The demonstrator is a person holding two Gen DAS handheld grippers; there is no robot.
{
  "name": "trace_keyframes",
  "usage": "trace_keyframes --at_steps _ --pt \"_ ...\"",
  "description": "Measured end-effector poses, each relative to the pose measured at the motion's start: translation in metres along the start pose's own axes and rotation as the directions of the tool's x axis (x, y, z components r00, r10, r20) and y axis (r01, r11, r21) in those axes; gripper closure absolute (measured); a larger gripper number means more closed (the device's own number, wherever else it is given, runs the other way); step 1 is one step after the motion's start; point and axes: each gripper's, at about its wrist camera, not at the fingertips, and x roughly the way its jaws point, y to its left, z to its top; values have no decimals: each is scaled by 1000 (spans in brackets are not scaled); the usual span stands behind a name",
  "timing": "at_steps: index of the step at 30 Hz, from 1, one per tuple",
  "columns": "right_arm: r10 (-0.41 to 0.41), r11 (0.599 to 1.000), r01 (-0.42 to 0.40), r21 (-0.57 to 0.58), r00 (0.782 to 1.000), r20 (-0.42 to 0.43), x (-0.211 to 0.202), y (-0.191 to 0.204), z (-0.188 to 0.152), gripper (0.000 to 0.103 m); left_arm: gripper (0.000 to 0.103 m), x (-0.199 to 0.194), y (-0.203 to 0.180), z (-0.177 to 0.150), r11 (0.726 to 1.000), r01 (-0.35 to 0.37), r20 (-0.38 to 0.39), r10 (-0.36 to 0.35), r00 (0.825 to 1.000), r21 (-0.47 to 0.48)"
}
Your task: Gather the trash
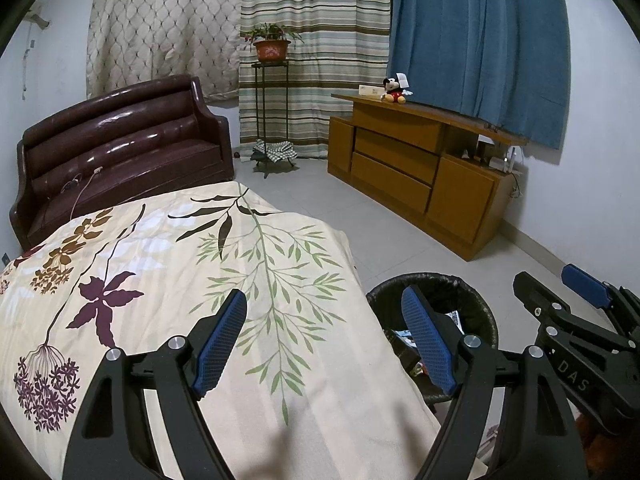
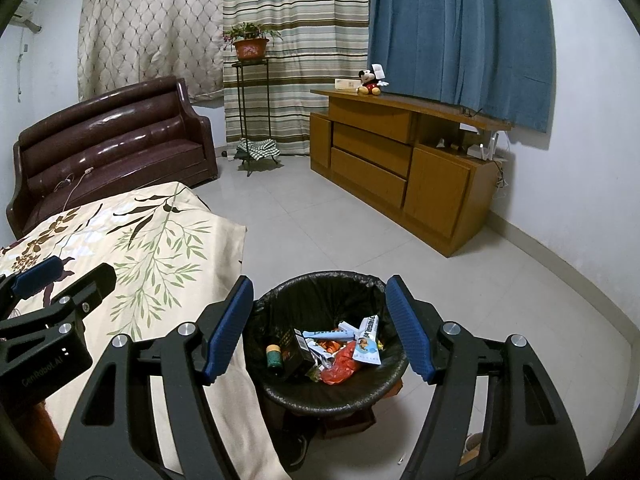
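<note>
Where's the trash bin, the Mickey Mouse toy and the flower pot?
trash bin [image 2: 320, 394]: right wrist view, near rim of its black liner.
Mickey Mouse toy [image 2: 370, 80]: right wrist view, its body, on the wooden cabinet.
flower pot [image 2: 251, 49]: right wrist view, orange pot's front, atop the stand.

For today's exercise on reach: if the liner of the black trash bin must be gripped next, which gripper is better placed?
Probably the right gripper: open and empty, with the trash bin directly ahead between its fingers. The left gripper, also open, faces the floral bedspread.
</note>
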Motion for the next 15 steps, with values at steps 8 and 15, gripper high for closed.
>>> trace_keyframes --at_steps 8,15 --pt "0 1000 0 -1 1000 -1 0 0 -1 36 26 0 0 0 1000 -2 -1 2 1000 3" --pt "0 1000 0 0 1000 0 0 0 -1 36 26 0 1 -1 1000 -2 1 2 1000 2"
